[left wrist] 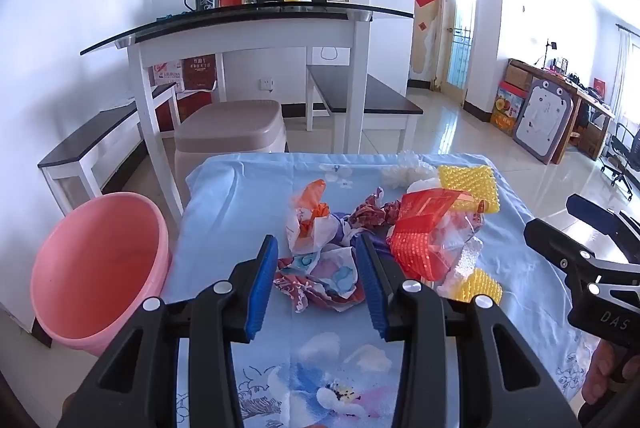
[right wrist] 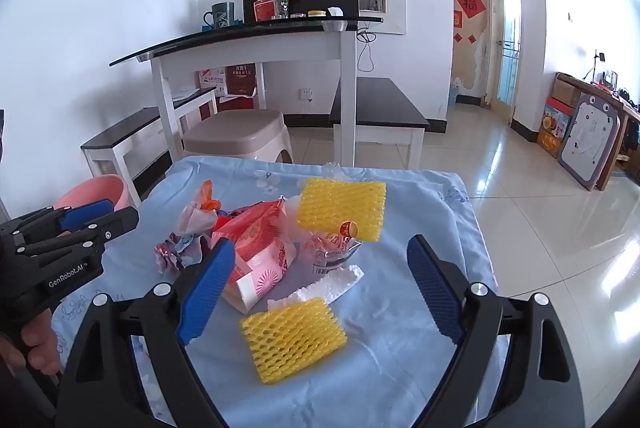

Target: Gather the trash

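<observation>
A: Trash lies in a heap on the table (left wrist: 224,195), which is draped in a pale blue floral cloth; the pink bucket (left wrist: 100,268) stands on the floor just beside the table's left edge and, as far as its inside shows, holds nothing yet.

B: Which piece goes first?

A: The left hand-held gripper (left wrist: 316,286) is part-way open, jaws on either side of a crumpled floral wrapper (left wrist: 320,278), pads not pressing it. I'd judge that the step in hand: close there, lift, carry left to the bucket.

B: Anything to watch?

A: The wrapper touches the red patterned bag (left wrist: 420,236) and the orange-and-white wrapper (left wrist: 308,220), so close low on the crumple alone, or neighbours may drag along. Crumpled paper probably gives under the pads, so squeeze fully.

B: And the right?

A: The right hand-held gripper (right wrist: 320,292) is spread wide and empty, hovering over the near yellow foam net (right wrist: 294,340). That net lies apart from the heap, with a white foam strip (right wrist: 324,286) just behind it. It's soft, so a full close across its short side should hold.
</observation>
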Demonstrator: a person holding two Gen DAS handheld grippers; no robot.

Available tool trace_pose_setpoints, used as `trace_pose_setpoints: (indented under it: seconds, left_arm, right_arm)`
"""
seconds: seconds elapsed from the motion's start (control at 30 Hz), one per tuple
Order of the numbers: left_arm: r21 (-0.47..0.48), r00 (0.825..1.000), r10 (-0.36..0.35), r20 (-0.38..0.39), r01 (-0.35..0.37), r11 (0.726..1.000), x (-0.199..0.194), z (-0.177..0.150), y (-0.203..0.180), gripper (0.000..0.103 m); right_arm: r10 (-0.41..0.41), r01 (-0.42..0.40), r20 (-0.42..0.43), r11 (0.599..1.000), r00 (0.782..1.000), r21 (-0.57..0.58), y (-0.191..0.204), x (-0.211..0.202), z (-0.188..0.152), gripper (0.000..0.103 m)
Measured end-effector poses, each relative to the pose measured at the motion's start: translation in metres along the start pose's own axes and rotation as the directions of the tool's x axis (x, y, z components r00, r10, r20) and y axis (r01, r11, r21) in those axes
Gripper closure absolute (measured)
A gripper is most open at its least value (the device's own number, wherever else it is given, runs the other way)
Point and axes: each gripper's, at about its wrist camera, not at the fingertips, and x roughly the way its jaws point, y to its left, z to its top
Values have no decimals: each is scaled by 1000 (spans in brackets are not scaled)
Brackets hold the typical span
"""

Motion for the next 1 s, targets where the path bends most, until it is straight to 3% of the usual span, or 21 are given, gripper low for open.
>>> trace_pose_setpoints:
  seconds: [1.0]
  left_arm:
    - [-4, 1000, -11, -11, 11, 1000, 7, -2, -7, 63]
  right_arm:
    - [-6, 6, 3, 1000, 1000, 0, -2, 2, 3, 15]
